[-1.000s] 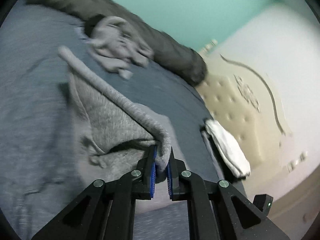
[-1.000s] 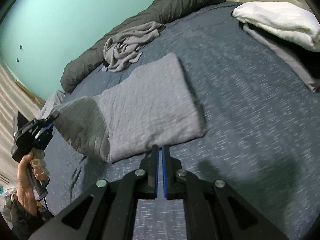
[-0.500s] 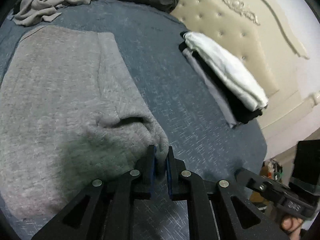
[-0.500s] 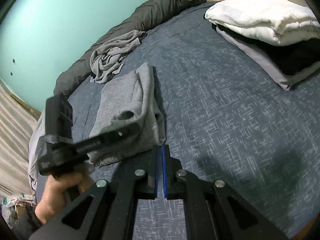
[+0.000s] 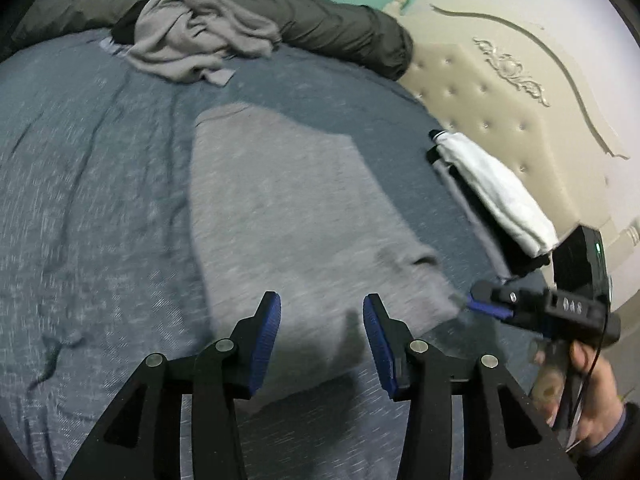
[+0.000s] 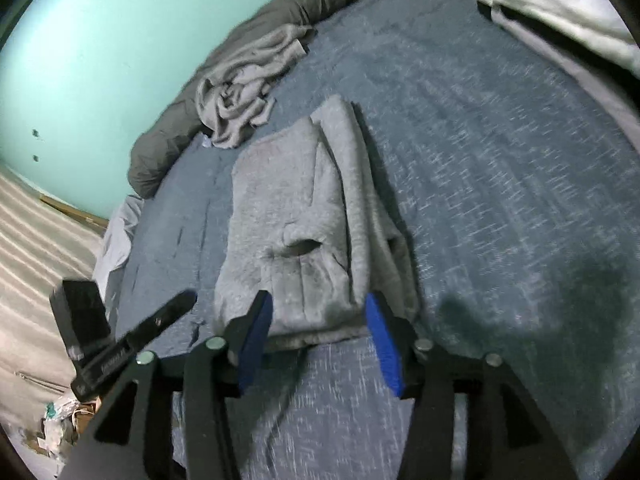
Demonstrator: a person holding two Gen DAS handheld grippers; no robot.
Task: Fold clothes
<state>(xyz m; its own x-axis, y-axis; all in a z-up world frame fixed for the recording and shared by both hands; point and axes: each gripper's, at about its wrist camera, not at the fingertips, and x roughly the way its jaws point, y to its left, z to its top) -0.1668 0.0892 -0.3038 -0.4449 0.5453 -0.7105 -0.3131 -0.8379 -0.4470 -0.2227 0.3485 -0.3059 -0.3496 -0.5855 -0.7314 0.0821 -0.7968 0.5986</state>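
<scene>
A grey knit garment (image 5: 296, 216) lies folded lengthwise on the blue bedspread (image 5: 80, 184); it also shows in the right wrist view (image 6: 304, 232). My left gripper (image 5: 322, 344) is open and empty, just above the garment's near edge. My right gripper (image 6: 318, 340) is open and empty at the garment's near end. The right gripper shows in the left wrist view (image 5: 520, 308) at the garment's right corner. The left gripper shows in the right wrist view (image 6: 132, 336), left of the garment.
A crumpled grey garment (image 5: 192, 44) lies at the far side against a dark rolled duvet (image 5: 320, 20). A stack of folded white and dark clothes (image 5: 492, 196) sits by the padded headboard (image 5: 500, 100). The bed's edge and floor (image 6: 36, 248) are at the left.
The left gripper let go of the grey garment and opened. The right gripper opened too. The garment now lies flat and folded on the bed.
</scene>
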